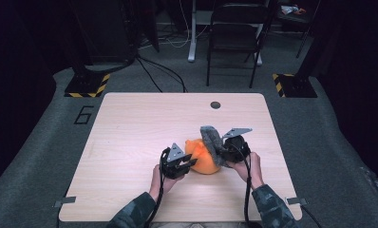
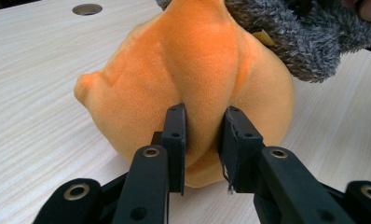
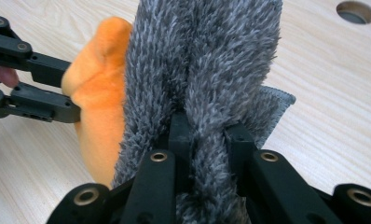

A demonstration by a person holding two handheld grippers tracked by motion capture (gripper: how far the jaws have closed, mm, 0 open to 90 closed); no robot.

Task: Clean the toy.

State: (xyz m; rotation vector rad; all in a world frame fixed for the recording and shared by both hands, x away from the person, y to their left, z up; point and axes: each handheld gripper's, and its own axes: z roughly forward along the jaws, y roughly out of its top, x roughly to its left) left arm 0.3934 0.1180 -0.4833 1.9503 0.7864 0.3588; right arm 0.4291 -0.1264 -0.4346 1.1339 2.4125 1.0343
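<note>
While both hand-held grippers pinch fabric, holding an orange plush toy (image 1: 202, 159) mid-tabletop (image 1: 130, 128), toward the near edge, between the two hands. Left hand-held gripper (image 2: 203, 140) clamped on a raised fold of the orange plush, jaws close together with a ridge of fabric between them. Right hand-held gripper (image 3: 207, 140) clenched on a grey fuzzy cloth piece (image 3: 207, 60), pile bunched between the jaws. Grey piece draped over the right side of the orange body, rising above it in the high view; looks like a sleeve or cover, cannot tell whether sewn on or loose. Orange body resting on the tabletop, not lifted.

Probable step: pulling grey piece off or onto the orange body, left side anchoring.

Risks from here:
- Left grip shallow, only a thin fold caught. Hard pull from the right likely to strip the fold out, toy then dragged rightward.
- Right grip on pile more than backing fabric. Possible slip, fibres sliding through the jaws.
- Pulling in opposite directions with grey piece attached: seam strain, no separation.
- Lifting before the grey piece clears: whole toy swinging, landing toward the near edge.
- Cable hole (image 1: 215, 105) well away, no concern.

Suggest slow, steady pull, re-grip deeper on left if fold thins.
</note>
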